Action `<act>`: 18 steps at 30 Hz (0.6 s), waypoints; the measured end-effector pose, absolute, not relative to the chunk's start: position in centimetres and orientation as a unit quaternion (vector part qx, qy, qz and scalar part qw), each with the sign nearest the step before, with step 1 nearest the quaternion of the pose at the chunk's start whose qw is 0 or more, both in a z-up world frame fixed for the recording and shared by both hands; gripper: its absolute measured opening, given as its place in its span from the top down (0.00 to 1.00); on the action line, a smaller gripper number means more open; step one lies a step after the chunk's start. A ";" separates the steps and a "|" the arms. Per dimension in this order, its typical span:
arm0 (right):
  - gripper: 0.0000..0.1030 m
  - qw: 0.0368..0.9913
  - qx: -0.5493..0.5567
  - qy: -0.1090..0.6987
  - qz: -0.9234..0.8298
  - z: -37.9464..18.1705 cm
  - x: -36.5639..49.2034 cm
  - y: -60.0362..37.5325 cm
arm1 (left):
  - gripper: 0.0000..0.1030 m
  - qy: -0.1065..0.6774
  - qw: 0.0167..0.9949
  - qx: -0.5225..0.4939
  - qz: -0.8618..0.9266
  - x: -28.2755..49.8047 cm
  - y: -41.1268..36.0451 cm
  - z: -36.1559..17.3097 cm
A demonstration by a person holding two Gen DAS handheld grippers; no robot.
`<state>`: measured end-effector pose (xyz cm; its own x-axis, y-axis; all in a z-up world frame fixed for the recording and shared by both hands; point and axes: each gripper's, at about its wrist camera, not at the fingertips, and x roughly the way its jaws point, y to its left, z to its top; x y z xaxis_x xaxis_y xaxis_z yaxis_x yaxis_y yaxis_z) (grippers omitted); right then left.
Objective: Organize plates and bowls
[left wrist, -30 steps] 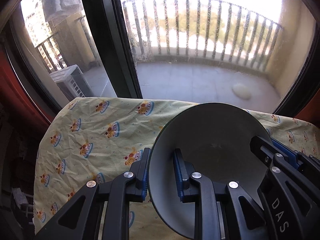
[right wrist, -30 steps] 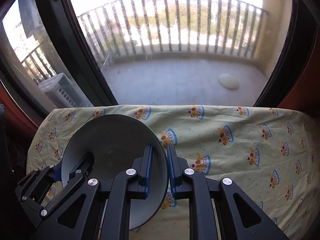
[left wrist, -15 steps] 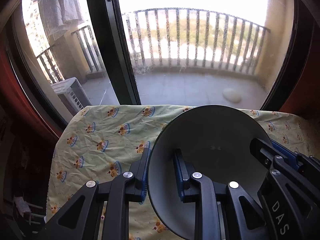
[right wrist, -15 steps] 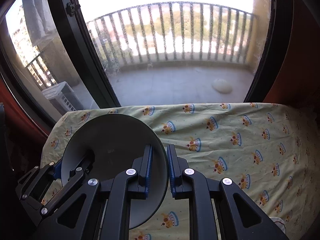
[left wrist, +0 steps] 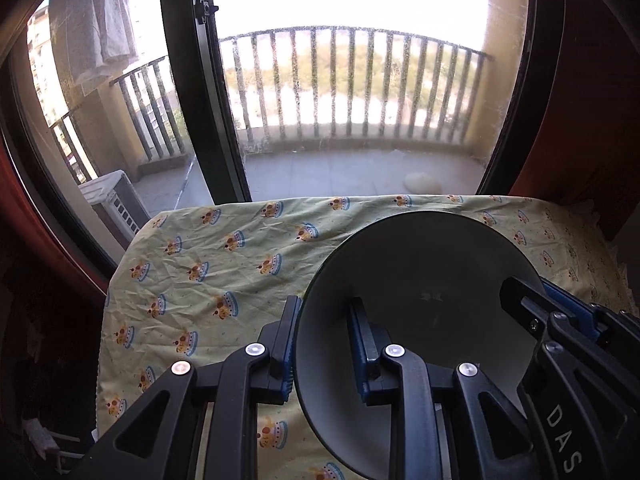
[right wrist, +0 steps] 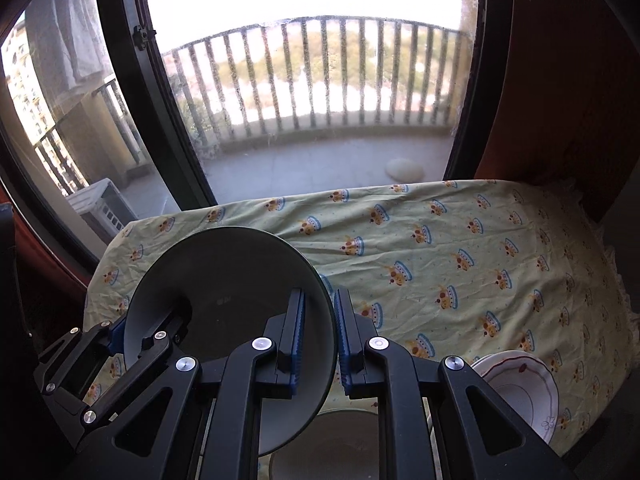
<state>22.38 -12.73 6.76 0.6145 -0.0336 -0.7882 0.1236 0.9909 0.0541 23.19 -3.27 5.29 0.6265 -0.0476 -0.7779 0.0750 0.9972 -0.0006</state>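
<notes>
Both tools, left tool (left wrist: 324, 344) and right tool (right wrist: 318, 338), pinching dark plate (left wrist: 420, 300) rims | plate lifted higher, more table (right wrist: 460, 248) visible | white dishes (right wrist: 516, 384) now below, probably the stacking target

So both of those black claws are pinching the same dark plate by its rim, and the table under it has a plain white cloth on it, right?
Not quite. The cloth is pale yellow with a printed pattern of little crowns, not plain white; the right wrist view shows it best. The rest holds: the left claw and the right claw both pinch the same dark plate by its rim.
</notes>
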 end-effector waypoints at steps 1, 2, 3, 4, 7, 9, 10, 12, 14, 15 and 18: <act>0.82 0.897 0.054 0.436 -0.048 6.9 21.7 -12.7 | 0.79 0.430 0.902 0.016 -0.038 22.7 -3.2 5.4; 0.82 0.897 0.056 0.434 -0.052 7.0 21.1 -12.6 | 0.79 0.430 0.902 0.017 -0.043 22.2 -3.2 5.4; 0.82 0.898 0.058 0.433 -0.054 7.0 20.5 -12.6 | 0.79 0.430 0.901 0.017 -0.047 21.7 -3.1 5.4; 0.82 0.897 0.061 0.433 -0.057 7.0 20.0 -12.6 | 0.79 0.430 0.901 0.019 -0.051 21.2 -3.1 5.4; 0.82 0.896 0.065 0.433 -0.070 7.1 18.2 -12.6 | 0.79 0.434 0.898 0.023 -0.068 19.9 -3.5 5.3; 0.82 0.895 0.068 0.433 -0.081 7.1 17.1 -12.7 | 0.79 0.435 0.896 0.027 -0.079 19.1 -3.9 5.2; 0.82 0.894 0.070 0.433 -0.085 7.1 16.5 -12.9 | 0.79 0.437 0.895 0.028 -0.082 18.7 -4.1 5.1; 0.82 0.892 0.074 0.436 -0.092 6.9 15.5 -13.3 | 0.79 0.441 0.892 0.029 -0.089 18.0 -4.6 4.9; 0.82 0.891 0.074 0.438 -0.098 6.8 14.7 -13.7 | 0.79 0.446 0.889 0.030 -0.096 17.4 -5.1 4.8; 0.82 0.890 0.075 0.439 -0.100 6.7 14.4 -14.0 | 0.79 0.447 0.888 0.031 -0.098 17.2 -5.4 4.7; 0.82 0.887 0.081 0.443 -0.102 6.2 13.4 -14.9 | 0.79 0.448 0.887 0.040 -0.099 16.4 -6.5 4.3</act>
